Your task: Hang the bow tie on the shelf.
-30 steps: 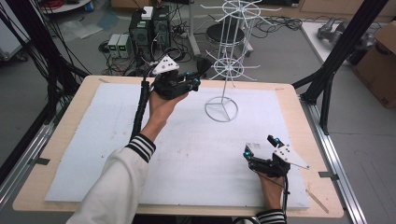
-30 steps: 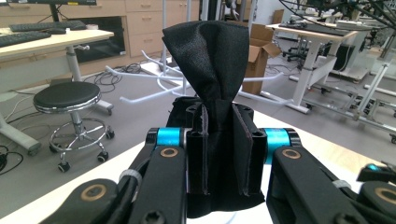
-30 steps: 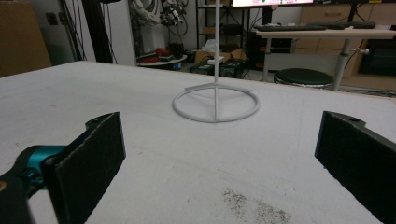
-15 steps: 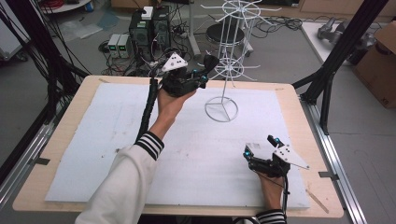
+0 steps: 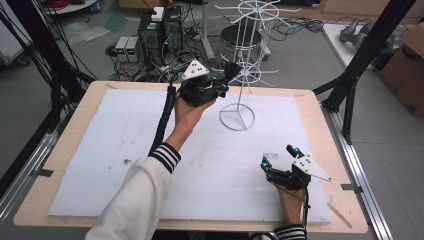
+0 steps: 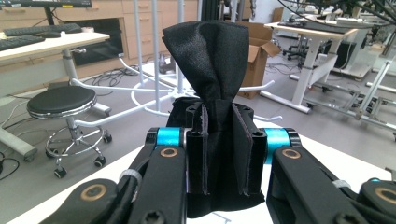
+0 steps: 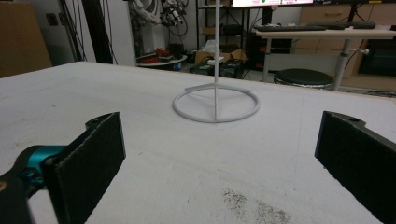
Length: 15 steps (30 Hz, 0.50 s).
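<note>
Black cloth (image 6: 212, 60) clamped between left gripper's (image 5: 220, 82) fingers (image 6: 198, 149), bunched top rising above them, white wire rack (image 5: 245, 70) just beyond, right gripper (image 5: 280, 162) spread wide, nothing held, resting on table (image 5: 100, 165).

In the left gripper view, the fingers (image 6: 243, 149) hid the middle of the black cloth (image 6: 205, 56), and its lower end ran behind the gripper body. The white wire stand (image 5: 250, 55) was cut off by the high view's top edge; the cloth looked too small there to make out.
</note>
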Motion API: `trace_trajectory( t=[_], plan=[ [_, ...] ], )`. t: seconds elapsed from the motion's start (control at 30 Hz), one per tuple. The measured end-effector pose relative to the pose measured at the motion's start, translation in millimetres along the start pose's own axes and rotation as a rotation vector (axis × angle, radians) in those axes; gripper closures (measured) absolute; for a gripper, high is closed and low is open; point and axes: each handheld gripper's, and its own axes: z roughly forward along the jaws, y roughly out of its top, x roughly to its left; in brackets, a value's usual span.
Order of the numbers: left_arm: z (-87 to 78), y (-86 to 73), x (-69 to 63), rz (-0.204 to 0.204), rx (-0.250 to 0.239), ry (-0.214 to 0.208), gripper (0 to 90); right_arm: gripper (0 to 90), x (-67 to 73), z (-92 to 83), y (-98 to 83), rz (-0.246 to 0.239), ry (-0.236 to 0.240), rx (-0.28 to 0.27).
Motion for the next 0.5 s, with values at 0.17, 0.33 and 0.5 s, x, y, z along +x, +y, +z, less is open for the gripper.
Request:
trace_trajectory(
  t=[0.17, 0.33, 0.5],
  plan=[
    [2.7, -1.5, -4.3, 0.017, 0.011, 0.004, 76.5, 0.7, 0.0, 0.0, 0.0, 0.0, 0.0, 0.0],
    [5.9, -7.5, -9.3, 0.032, 0.036, 0.016, 76.5, 0.7, 0.1, 0.0, 0.0, -0.001, -0.001, -0.001],
    [9.2, -12.0, -14.4, 0.042, 0.05, 0.013, 76.4, 0.7, 0.1, 0.0, 0.0, 0.0, -0.001, -0.001]
  ],
)
